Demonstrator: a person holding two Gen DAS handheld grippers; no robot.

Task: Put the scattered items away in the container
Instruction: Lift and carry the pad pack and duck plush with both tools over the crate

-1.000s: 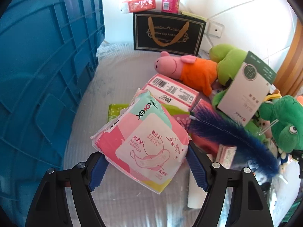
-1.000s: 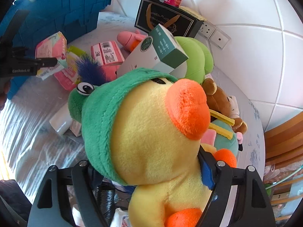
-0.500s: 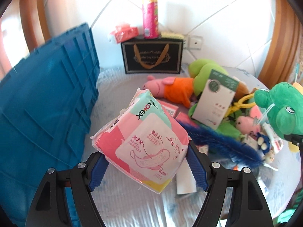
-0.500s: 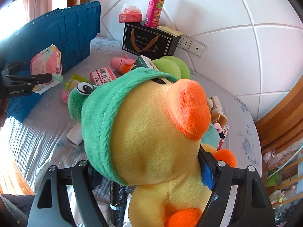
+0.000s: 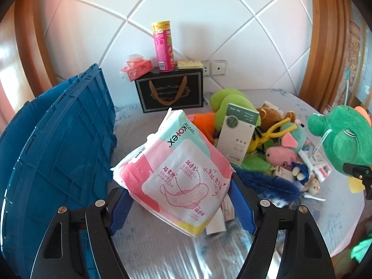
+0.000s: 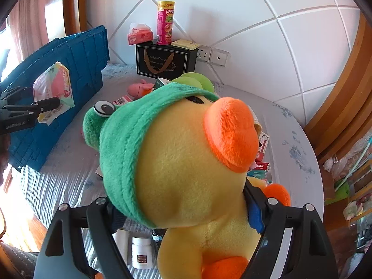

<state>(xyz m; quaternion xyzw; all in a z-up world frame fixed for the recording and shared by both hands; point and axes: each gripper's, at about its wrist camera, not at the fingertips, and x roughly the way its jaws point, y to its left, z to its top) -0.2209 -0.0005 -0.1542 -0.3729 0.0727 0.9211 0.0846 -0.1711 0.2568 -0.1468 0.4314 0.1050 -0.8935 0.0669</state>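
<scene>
Both grippers have risen clear of the bed, left gripper (image 5: 180,200) jaws clamped on the pink-and-white soft plastic pad packet (image 5: 176,172), right gripper (image 6: 186,209) jaws clamped on the yellow plush duck in a green frog hood (image 6: 186,162); carry step in hand, next move judged to be reaching over the blue ribbed plastic crate (image 5: 53,144) wall and releasing.

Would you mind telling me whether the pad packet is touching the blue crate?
Apart. The left wrist view shows bare sheet between the pad packet, clamped in the left gripper, and the blue crate. The right wrist view also shows it held off the crate's wall.
</scene>
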